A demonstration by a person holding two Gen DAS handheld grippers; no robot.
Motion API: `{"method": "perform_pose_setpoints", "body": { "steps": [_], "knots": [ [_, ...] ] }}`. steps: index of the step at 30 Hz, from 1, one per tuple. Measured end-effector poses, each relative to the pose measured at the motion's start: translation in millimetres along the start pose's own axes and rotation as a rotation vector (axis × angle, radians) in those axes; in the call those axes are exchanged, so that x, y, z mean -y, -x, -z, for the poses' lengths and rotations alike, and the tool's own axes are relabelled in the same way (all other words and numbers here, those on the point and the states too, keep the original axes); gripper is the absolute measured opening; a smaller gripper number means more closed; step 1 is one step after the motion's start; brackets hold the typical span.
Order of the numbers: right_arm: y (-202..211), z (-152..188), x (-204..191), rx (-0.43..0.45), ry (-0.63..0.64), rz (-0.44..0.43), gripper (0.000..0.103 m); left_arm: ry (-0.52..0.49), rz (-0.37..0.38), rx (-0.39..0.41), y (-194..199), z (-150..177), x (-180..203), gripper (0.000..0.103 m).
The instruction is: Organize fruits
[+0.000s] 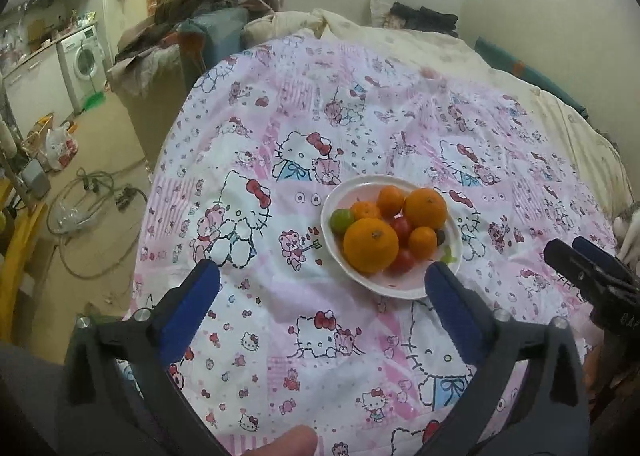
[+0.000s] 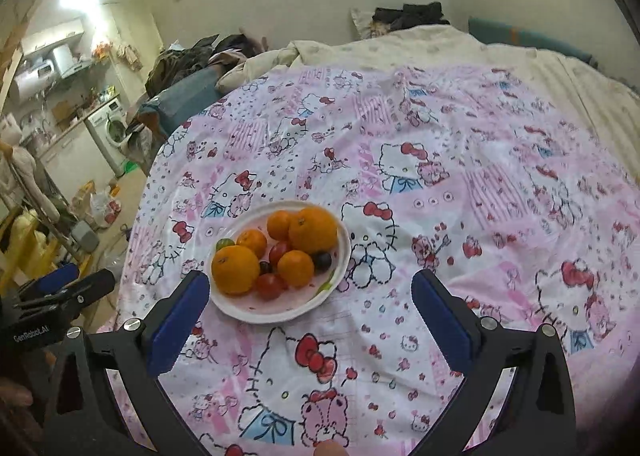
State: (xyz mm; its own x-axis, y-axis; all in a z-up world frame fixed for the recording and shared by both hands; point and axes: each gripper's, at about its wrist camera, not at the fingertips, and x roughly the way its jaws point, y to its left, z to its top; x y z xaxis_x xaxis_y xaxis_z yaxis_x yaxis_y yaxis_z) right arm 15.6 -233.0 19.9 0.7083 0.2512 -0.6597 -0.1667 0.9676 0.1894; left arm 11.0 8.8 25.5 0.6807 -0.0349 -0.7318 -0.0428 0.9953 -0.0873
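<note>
- A round white plate (image 1: 400, 288), glossy with a shallow raised rim, sits on a thin, slightly wrinkled bedsheet (image 1: 320, 127) printed with pink, white and red cartoon cats and bears.
- On the plate lie two big oranges with dimpled skin, one at the near-left edge (image 1: 371, 244) and one at the far-right edge (image 1: 425, 207).
- Three smaller mandarins (image 1: 423, 242) sit between and beside them on the plate, smooth and round.
- Small glossy red tomatoes (image 1: 401, 226) fill the middle of the plate; a green-yellow one (image 1: 341, 220) rests at its left edge, and a dark grape (image 2: 322, 260) lies toward its right side.
- The left gripper (image 1: 320, 280) hangs above the sheet just in front of the plate, its blue-padded fingers (image 1: 188, 312) spread wide and empty; the right pad overlaps the plate's near rim in view, though whether it touches is unclear.
- The right gripper (image 2: 310, 290) is likewise spread wide and empty, its left pad (image 2: 176, 324) just beside the plate's near-left rim.
- A washing machine (image 1: 82, 55) stands far left of the plate, across the room.
</note>
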Motion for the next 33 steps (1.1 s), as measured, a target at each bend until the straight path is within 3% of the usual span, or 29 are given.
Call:
{"method": "perform_pose_setpoints", "body": {
  "steps": [33],
  "knots": [
    [-12.6, -1.2, -9.7, -0.009, 0.043, 0.029, 0.103, -0.007, -0.019, 0.012, -2.5, 2.4, 2.6, 0.102]
  ]
}}
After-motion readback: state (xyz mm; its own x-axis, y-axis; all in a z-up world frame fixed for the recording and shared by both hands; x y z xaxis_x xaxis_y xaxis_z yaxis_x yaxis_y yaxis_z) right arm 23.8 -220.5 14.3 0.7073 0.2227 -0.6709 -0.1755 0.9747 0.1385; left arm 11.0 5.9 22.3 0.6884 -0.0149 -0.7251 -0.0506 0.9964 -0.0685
